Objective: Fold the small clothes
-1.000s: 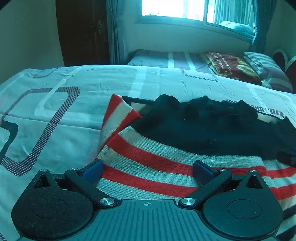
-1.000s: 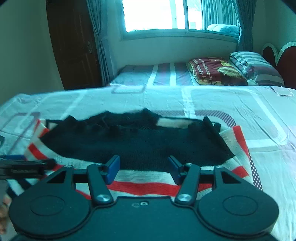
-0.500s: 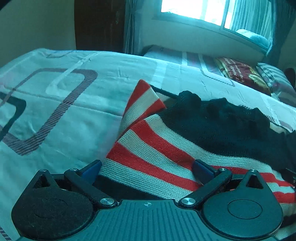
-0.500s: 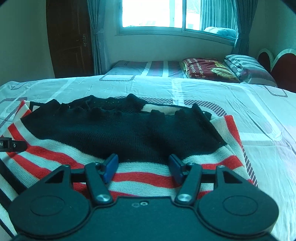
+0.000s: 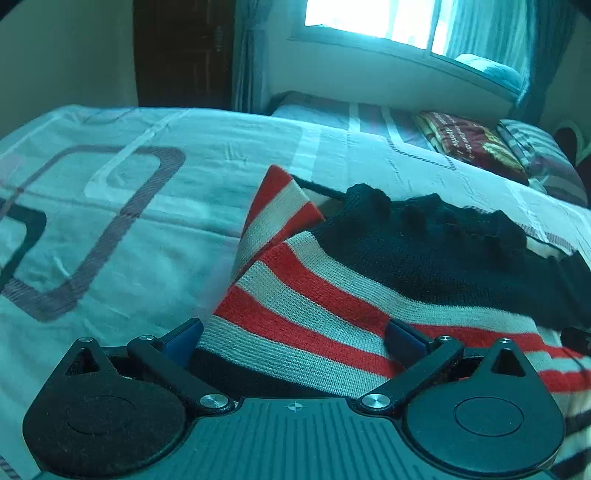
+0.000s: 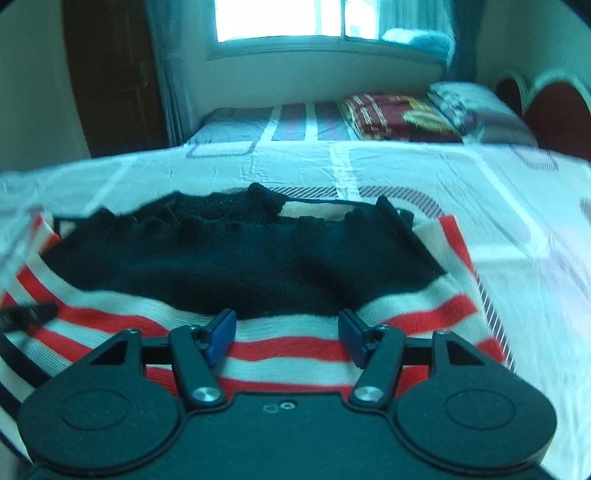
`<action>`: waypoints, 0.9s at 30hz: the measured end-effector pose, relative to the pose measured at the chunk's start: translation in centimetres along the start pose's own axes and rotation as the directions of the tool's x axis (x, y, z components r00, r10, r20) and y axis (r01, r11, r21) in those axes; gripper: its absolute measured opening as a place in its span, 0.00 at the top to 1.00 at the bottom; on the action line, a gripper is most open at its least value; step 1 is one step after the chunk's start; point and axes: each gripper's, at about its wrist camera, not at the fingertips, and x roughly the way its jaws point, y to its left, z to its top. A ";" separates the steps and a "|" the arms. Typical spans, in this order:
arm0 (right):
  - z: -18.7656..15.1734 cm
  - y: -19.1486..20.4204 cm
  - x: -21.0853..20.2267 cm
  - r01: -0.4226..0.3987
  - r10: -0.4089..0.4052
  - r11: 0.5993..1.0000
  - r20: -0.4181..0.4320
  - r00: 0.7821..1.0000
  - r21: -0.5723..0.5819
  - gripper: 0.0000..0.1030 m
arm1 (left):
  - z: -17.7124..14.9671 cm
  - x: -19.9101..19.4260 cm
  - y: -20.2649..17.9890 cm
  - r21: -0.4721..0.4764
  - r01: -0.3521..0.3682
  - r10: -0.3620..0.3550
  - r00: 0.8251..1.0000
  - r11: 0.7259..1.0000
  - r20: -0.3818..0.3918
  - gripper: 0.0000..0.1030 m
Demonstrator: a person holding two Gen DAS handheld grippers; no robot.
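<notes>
- Left wrist view: the left gripper (image 5: 293, 341) has its two blue-padded fingers (image 5: 183, 341) spread wide; the near edge of the knitted sweater with red, cream and black stripes (image 5: 314, 314) runs between them, and neither pad is pressed onto it; the tool is released.
- From this camera the striped knitted sweater lies on the pale bedsheet printed with grey rounded rectangles (image 5: 129, 229); its black upper panel (image 5: 443, 251) sits at about 2 o'clock; a striped sleeve is folded inward at 12 o'clock.
- Right wrist view: the right gripper (image 6: 287, 334) is likewise unclenched, blue pads (image 6: 221, 332) apart over the red and cream bands near the hem; whether the pads touch the knit is hard to judge, since the frame is blurred.
- From the right camera the sweater (image 6: 258, 273) fills the middle; the dark tip of the other tool (image 6: 27, 314) shows at 9 o'clock, over the stripes.
- Far behind, a dark red patterned pillow (image 6: 399, 116) rests at 1 o'clock on a second bed below the bright window (image 6: 314, 18).
</notes>
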 end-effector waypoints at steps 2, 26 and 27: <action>-0.3 0.2 -1.0 -0.012 0.012 1.000 0.012 1.000 0.029 0.42 | 0.0 -0.9 0.2 0.028 0.009 -0.009 1.000 1.000 0.010 0.00; -2.3 4.5 -4.6 -0.061 0.059 0.998 0.068 0.996 0.022 0.41 | -4.7 -8.2 6.4 -0.205 0.185 -0.201 0.978 0.961 -0.060 0.00; -2.4 4.5 -4.7 -0.061 0.059 0.998 0.078 0.995 0.026 0.41 | -5.0 -8.3 6.7 -0.228 0.196 -0.217 0.974 0.954 -0.070 0.00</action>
